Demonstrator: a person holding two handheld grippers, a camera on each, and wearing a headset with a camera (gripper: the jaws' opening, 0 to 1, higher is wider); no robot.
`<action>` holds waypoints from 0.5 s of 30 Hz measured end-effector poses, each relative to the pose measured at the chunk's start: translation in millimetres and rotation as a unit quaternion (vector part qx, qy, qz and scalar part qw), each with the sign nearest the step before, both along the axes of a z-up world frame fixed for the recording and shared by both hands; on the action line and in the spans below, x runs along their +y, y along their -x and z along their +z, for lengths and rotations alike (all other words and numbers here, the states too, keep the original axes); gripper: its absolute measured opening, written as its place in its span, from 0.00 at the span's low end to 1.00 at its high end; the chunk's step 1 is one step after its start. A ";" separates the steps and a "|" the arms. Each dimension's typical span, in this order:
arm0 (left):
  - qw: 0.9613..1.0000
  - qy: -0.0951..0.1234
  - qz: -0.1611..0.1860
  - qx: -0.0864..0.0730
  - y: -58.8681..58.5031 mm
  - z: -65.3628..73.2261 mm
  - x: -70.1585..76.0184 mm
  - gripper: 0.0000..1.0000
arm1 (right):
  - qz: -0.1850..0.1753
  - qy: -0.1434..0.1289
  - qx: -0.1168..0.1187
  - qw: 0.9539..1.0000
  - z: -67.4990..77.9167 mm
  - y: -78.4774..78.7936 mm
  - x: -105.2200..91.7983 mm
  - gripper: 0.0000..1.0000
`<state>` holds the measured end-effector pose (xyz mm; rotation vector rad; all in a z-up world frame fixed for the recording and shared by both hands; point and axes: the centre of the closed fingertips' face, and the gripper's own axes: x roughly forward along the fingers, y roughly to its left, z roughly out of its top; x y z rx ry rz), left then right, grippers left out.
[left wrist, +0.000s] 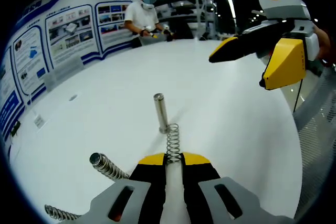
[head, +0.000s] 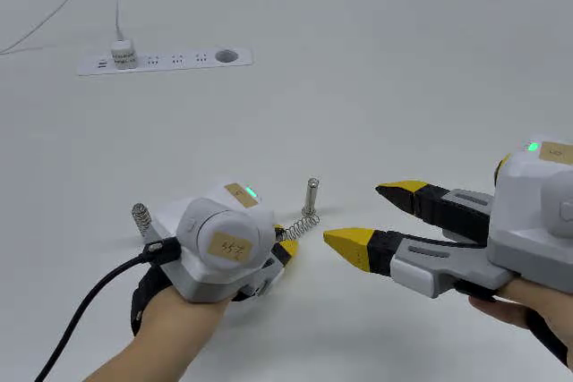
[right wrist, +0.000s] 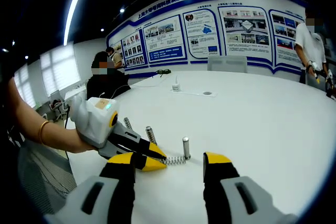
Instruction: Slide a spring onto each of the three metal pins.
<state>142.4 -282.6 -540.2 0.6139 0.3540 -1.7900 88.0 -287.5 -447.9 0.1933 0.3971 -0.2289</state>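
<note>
A bare metal pin (head: 312,196) (left wrist: 160,112) (right wrist: 186,147) stands upright on the white table. My left gripper (head: 288,246) (left wrist: 171,159) (right wrist: 159,156) is shut on one end of a spring (head: 304,224) (left wrist: 172,139) (right wrist: 176,160). The spring's free end lies at the foot of that pin. Two other pins (right wrist: 127,124) (right wrist: 151,135) wear springs, one of them a pin (head: 141,218) (left wrist: 107,166) left of the left gripper. My right gripper (head: 367,216) (left wrist: 239,69) (right wrist: 181,161) hovers open just right of the bare pin, holding nothing.
A white power strip (head: 166,60) (right wrist: 191,93) with a plug (head: 123,53) and cable lies at the table's far left. The left gripper's black cable (head: 81,310) trails off the near edge. People (right wrist: 107,80) (left wrist: 144,17) are at the table's far side.
</note>
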 end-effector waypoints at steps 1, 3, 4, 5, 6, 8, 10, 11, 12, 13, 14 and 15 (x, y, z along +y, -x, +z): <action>1.000 -0.001 -0.003 0.004 1.2 0.0 1.1 0.10 | -0.002 -0.001 -0.001 1.000 0.0 0.2 -0.8 0.53; 1.000 -0.002 -0.006 0.005 2.5 0.0 2.8 0.10 | -0.006 -0.004 -0.002 1.000 0.0 0.5 -1.8 0.53; 1.000 -0.003 -0.010 0.005 3.8 0.0 3.9 0.10 | -0.007 -0.006 -0.002 1.000 -0.2 0.8 -2.1 0.53; 1.000 -0.004 -0.010 0.005 4.1 -0.1 4.7 0.10 | -0.008 -0.007 -0.001 1.000 -0.6 1.0 -2.2 0.53; 1.000 -0.004 -0.011 0.006 4.7 -0.1 5.4 0.10 | -0.008 -0.007 -0.001 1.000 -1.0 1.1 -2.2 0.53; 1.000 -0.007 -0.010 0.017 6.5 -0.2 7.6 0.09 | -0.008 -0.008 0.000 1.000 -1.3 1.2 -1.6 0.53; 1.000 -0.005 -0.007 0.029 7.8 2.1 10.2 0.09 | -0.009 -0.011 -0.002 1.000 -0.6 1.3 -1.4 0.53; 0.999 -0.004 -0.006 0.034 8.1 3.7 11.0 0.09 | -0.010 -0.012 -0.004 1.000 0.0 1.3 -1.5 0.53; 0.999 0.000 -0.007 0.042 9.4 6.8 12.4 0.09 | -0.013 -0.016 -0.007 1.000 1.1 1.3 -2.0 0.53; 0.999 0.002 -0.004 0.045 9.4 9.2 13.2 0.09 | -0.016 -0.020 -0.010 1.000 2.0 1.3 -2.4 0.53; 0.999 0.006 -0.003 0.050 9.5 13.2 14.8 0.09 | -0.018 -0.027 -0.015 0.999 3.2 1.3 -3.3 0.53; 0.998 0.011 -0.001 0.055 9.7 16.7 15.6 0.09 | -0.021 -0.033 -0.019 0.999 4.0 1.1 -3.7 0.53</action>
